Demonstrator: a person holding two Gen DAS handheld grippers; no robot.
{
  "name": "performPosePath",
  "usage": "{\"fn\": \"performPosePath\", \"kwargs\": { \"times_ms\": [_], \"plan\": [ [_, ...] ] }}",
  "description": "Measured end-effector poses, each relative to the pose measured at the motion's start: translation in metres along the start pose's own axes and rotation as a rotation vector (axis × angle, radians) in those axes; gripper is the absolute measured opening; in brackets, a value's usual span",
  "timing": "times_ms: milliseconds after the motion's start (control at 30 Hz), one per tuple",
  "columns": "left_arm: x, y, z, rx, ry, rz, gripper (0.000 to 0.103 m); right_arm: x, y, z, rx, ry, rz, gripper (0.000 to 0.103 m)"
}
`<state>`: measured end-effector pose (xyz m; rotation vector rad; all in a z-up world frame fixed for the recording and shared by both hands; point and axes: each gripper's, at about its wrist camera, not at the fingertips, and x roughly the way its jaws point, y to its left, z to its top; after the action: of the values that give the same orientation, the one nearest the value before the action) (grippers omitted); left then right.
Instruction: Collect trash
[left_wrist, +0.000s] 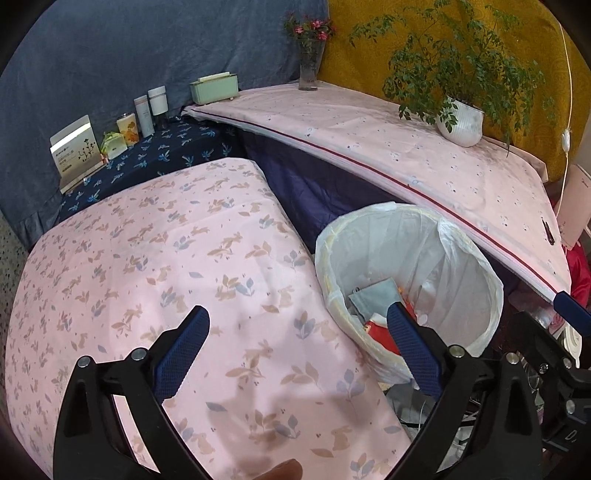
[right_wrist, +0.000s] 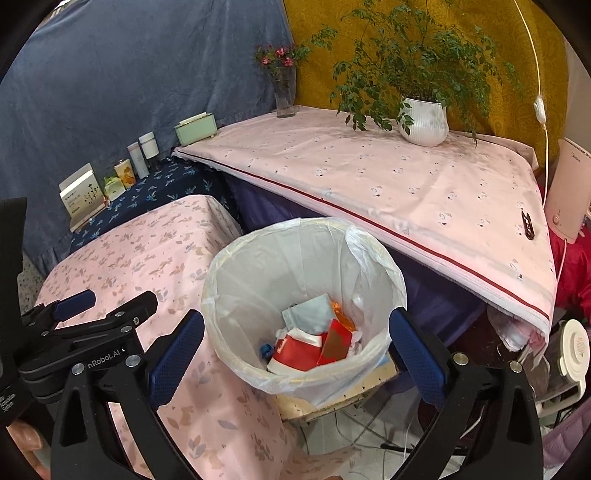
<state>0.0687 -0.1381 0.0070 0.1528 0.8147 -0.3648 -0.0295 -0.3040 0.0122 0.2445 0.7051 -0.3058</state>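
Note:
A bin with a white liner (right_wrist: 258, 280) stands between two cloth-covered tables; it also shows in the left wrist view (left_wrist: 373, 236). Inside lie red wrappers (right_wrist: 299, 350), a pale blue paper (right_wrist: 308, 312) and an orange scrap. My right gripper (right_wrist: 295, 343) is open and empty, right above the bin. My left gripper (left_wrist: 297, 336) is open and empty, over the pink rabbit-print cloth (left_wrist: 147, 277) at the bin's left edge. The left gripper also shows in the right wrist view (right_wrist: 74, 302).
A pink-clothed table (right_wrist: 388, 177) holds a potted plant (right_wrist: 424, 122), a flower vase (right_wrist: 285, 92) and a black clip (right_wrist: 527, 223). Boxes and bottles (left_wrist: 140, 118) stand on a dark blue cloth at the back left. A white appliance (right_wrist: 569, 188) and cords are at the right.

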Motion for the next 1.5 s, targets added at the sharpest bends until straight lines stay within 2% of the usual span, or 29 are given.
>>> {"fn": "performPosePath", "kwargs": {
  "times_ms": [300,667,1500],
  "plan": [
    [-0.007,-0.011,-0.017,0.021,0.026,-0.024,0.093,-0.007,-0.003,-0.014,-0.006,0.023,-0.037,0.097],
    [-0.006,-0.015,-0.025,0.031,0.054,-0.016,0.093,-0.012,0.001,-0.024,-0.043,0.04,-0.072,0.097],
    [-0.011,-0.018,-0.031,0.027,0.039,0.025,0.093,-0.009,-0.001,-0.035,-0.045,0.06,-0.082,0.097]
  ]
}}
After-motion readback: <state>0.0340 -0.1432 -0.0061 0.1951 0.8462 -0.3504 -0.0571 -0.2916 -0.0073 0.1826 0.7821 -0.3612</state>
